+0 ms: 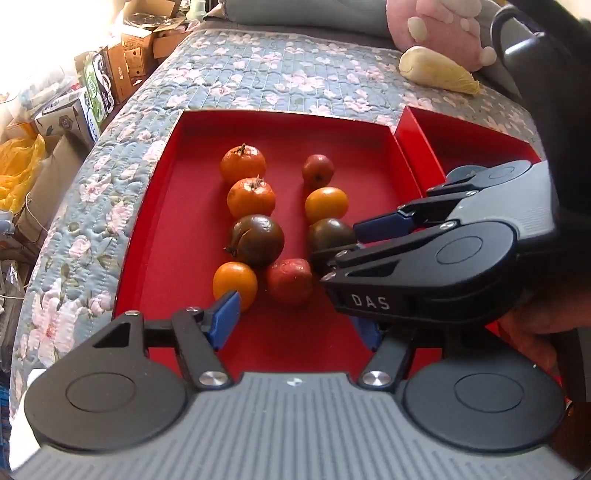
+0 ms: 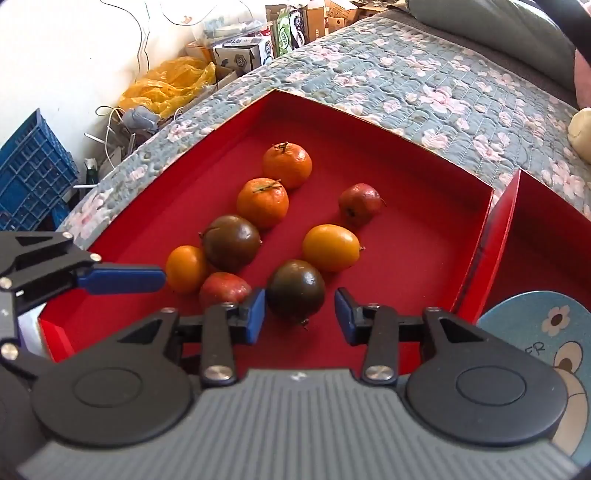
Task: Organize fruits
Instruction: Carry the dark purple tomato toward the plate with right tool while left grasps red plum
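A red box [image 1: 162, 206] [image 2: 369, 125] on the bed holds several fruits in two rows: two tangerines [image 1: 243, 164] [image 2: 287, 165], two dark brown fruits [image 1: 256, 240] [image 2: 295, 288], two yellow-orange fruits [image 1: 326, 203] [image 2: 331, 247] and two small red fruits [image 1: 289, 282] [image 2: 359, 204]. My right gripper [image 2: 300, 315] is open, its blue pads either side of the near dark fruit without touching it; it shows in the left wrist view [image 1: 341, 243]. My left gripper [image 1: 295, 321] is open and empty over the box's near edge, beside a yellow-orange fruit [image 1: 235, 284].
A second red box [image 1: 476, 144] [image 2: 546, 236] lies to the right. A light blue plate [image 2: 546, 347] with a cartoon print sits at the near right. A pale corn-shaped toy [image 1: 436, 72] and pink plush [image 1: 443, 26] lie behind. Cardboard boxes and a blue crate [image 2: 29, 173] stand beside the bed.
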Demonstrator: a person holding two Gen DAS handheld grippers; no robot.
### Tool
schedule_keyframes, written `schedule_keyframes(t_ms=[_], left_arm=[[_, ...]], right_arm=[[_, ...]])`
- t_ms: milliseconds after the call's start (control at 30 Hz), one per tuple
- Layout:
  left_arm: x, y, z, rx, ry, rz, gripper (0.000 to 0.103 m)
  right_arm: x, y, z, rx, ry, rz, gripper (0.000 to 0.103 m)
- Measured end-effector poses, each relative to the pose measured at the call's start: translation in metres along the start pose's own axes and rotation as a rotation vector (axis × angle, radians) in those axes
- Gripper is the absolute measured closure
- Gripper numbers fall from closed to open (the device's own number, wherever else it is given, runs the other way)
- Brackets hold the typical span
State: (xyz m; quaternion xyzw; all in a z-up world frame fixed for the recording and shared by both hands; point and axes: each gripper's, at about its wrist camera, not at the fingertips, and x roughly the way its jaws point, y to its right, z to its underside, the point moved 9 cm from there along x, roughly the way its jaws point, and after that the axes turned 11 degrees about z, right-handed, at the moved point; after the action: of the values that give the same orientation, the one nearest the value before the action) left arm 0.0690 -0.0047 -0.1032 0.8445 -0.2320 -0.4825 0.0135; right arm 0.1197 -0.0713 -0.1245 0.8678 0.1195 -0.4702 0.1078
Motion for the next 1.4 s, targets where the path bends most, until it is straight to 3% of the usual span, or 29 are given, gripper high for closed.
schedule_keyframes(t_ms=[167, 433, 733, 867, 1033, 1333, 1400], left_arm=[[0.004, -0.002, -0.002, -0.007, 0.006, -0.001, 0.032], [0.004, -0.006, -0.008, -0.029, 0.031, -0.002, 0.032], [0.001, -0.013, 0.001, -0.111, 0.006, 0.01, 0.035], [0.016, -0.015, 0.009, -0.124, -0.06, 0.003, 0.035], [0.023, -0.014, 0.004, -0.135, -0.046, 0.007, 0.038], [0.029, -0.015, -0.004, -0.136, -0.015, -0.004, 0.063], [0.029, -0.015, -0.005, -0.14, -0.012, 0.0, 0.063]], right_arm=[[0.0, -0.004, -0.001, 0.006, 0.014, 0.016, 0.064], [-0.055, 0.029, 0.002, 0.219, 0.15, -0.029, 0.064], [-0.096, 0.027, 0.017, 0.188, 0.247, -0.028, 0.064], [-0.099, 0.029, 0.019, 0.184, 0.251, -0.026, 0.064], [-0.098, 0.03, 0.02, 0.178, 0.264, -0.018, 0.064], [-0.097, 0.03, 0.023, 0.168, 0.263, -0.017, 0.064], [-0.096, 0.03, 0.025, 0.167, 0.26, -0.018, 0.064]])
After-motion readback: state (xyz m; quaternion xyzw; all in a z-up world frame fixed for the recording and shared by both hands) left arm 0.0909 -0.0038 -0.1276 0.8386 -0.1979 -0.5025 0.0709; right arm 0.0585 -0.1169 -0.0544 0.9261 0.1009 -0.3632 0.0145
